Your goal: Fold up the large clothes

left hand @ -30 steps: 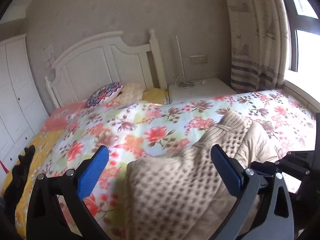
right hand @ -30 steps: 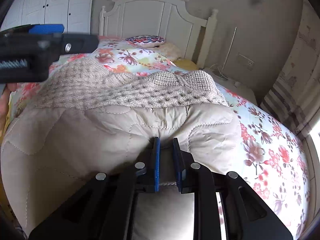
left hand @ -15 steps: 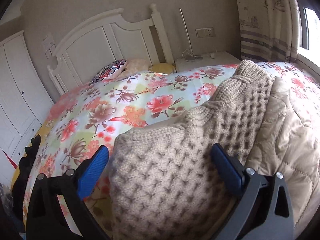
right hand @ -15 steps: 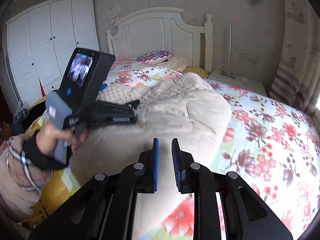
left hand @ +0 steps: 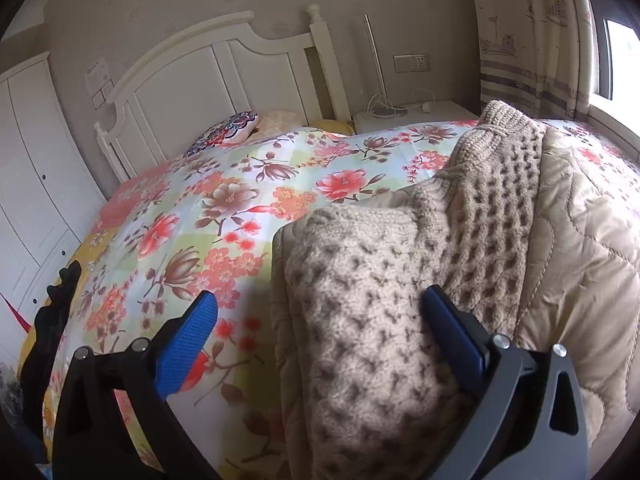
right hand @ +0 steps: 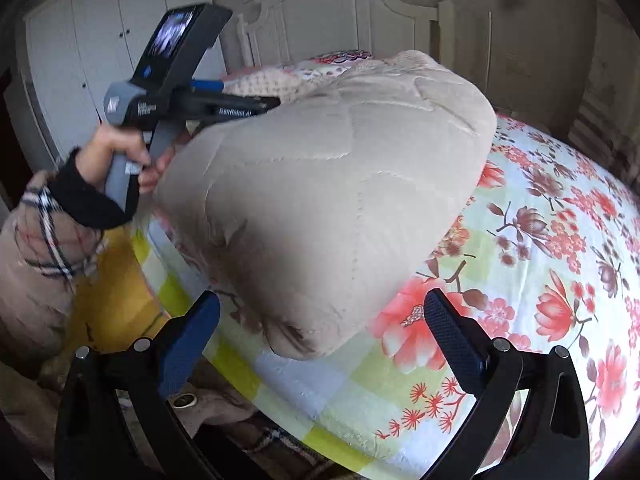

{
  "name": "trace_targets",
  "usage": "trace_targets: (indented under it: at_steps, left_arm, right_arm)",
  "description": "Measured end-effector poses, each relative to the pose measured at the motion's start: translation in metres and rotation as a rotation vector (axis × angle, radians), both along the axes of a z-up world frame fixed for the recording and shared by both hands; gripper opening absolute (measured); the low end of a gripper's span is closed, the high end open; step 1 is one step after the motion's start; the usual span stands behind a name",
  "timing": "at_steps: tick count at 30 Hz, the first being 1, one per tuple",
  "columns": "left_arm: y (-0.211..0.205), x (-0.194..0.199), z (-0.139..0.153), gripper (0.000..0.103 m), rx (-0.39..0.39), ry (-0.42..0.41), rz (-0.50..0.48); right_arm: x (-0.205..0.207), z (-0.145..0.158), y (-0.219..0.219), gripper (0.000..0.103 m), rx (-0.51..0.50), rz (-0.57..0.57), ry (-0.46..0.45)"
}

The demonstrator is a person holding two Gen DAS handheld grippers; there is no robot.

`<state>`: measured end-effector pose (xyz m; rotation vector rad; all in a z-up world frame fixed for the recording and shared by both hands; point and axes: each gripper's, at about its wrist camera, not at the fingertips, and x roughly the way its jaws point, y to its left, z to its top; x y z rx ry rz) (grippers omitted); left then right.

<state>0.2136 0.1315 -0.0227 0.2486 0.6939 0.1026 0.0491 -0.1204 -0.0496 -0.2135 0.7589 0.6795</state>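
Note:
A folded beige garment lies on the floral bedspread (left hand: 224, 216): a quilted coat (right hand: 332, 196) with a knitted part (left hand: 372, 288) on top. In the left wrist view my left gripper (left hand: 320, 320) is open, its right finger (left hand: 452, 332) against the knit, its left finger (left hand: 188, 340) over the bedspread. In the right wrist view my right gripper (right hand: 320, 328) is open and empty, just in front of the coat's near end. The left gripper's body (right hand: 176, 80) shows there, held in a hand at the coat's far left side.
A white headboard (left hand: 224, 76) and pillows (left hand: 228, 132) are at the bed's far end. White wardrobe doors (left hand: 28, 184) stand to the left, a nightstand (left hand: 408, 116) and curtain (left hand: 524, 36) to the right. A dark garment (left hand: 48, 320) lies at the bed's left edge.
My right gripper has let go of the coat, opened wide and drawn back. My left gripper has come down close onto the knitted part and stays open.

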Motion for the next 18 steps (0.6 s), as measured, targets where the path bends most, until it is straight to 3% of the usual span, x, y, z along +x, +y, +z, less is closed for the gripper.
trace_targets:
  at_steps: [5, 10, 18]
  left_arm:
    - [0.004, 0.0, -0.002, 0.101, -0.021, -0.005, -0.009]
    - [0.01, 0.002, -0.006, 0.101, -0.061, -0.024, -0.011]
    - [0.027, 0.007, -0.015, 0.101, -0.163, -0.014, 0.013]
  right_arm:
    - [0.017, -0.019, 0.015, 0.098, -0.014, -0.048, 0.009]
    - [0.037, -0.021, 0.006, 0.097, 0.117, -0.069, 0.083]
    - [0.029, -0.019, 0.012, 0.078, 0.078, -0.099, -0.056]
